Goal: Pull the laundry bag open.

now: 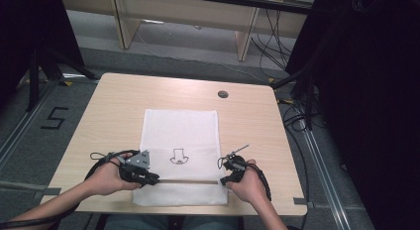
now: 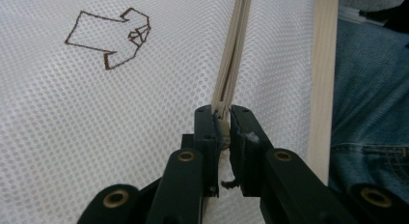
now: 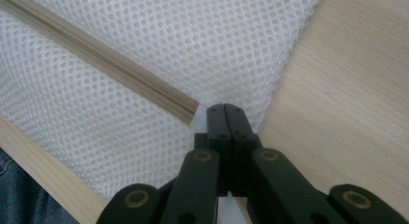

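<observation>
- We count one white mesh bag (image 1: 181,141), one beige zipper (image 1: 188,181) across its near part, one drawn brown figure (image 1: 179,157) on it, two grippers and one wooden table (image 1: 114,106).
- The bag lies flat in the middle of the table, with its near edge close to the person's side; the zipper runs between the two grippers.
- Nearest to us, the left gripper (image 1: 148,179) is at the left end of the zipper and the right gripper (image 1: 225,180) is at the right end.
- In the left gripper view we see the left gripper (image 2: 225,132) with jaws pressed together on the zipper's (image 2: 231,55) end piece; the drawn figure (image 2: 110,38) and blue jeans (image 2: 371,98) beyond the table edge also appear here.
- In the right gripper view the right gripper (image 3: 224,113) has its jaws pressed fully together on the white bag's (image 3: 193,40) edge, just beside the zipper's (image 3: 106,64) end, at the bag's corner next to bare wood (image 3: 347,89).
- Farther away, the high view gives one round dark grommet (image 1: 223,94) in the table, one number 5 marking (image 1: 53,118) on the floor, and desk legs behind.
</observation>
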{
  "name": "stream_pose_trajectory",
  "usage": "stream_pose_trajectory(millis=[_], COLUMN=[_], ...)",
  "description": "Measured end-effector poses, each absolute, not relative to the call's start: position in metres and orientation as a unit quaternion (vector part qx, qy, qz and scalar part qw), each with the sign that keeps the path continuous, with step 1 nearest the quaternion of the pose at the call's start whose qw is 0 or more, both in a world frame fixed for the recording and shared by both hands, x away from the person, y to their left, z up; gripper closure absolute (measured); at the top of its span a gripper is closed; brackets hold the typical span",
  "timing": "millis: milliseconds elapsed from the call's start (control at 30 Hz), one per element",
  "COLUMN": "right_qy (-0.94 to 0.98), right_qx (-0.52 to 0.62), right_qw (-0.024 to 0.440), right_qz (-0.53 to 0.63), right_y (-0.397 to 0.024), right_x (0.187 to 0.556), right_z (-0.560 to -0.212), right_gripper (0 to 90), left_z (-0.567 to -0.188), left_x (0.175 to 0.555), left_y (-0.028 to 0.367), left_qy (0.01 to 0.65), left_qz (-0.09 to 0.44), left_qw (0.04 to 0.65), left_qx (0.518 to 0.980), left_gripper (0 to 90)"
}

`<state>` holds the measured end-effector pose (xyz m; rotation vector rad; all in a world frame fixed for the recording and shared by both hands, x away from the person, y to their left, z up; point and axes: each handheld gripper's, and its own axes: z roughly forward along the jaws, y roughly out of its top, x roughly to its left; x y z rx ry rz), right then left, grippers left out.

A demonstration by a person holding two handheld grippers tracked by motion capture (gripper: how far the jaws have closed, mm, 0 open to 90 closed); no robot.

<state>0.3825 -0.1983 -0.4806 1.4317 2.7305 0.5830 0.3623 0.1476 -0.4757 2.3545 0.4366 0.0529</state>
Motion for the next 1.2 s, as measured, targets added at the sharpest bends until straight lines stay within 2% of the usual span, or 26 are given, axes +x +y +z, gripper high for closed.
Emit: stream_pose_trajectory(millis=[1200], right_qy=[0.869], right_qx=[0.46], right_qw=[0.001], right_qz=[0.183], right_y=[-0.2], right_x=[0.382], right_z=[-0.48], right_gripper=[90.0], left_z=[-0.481], left_x=[0.351], left_y=[0.184], left_qy=[0.191], left_qz=[0.022], left_qw=[0.362], left_qx=[0.912], left_gripper=[81.7])
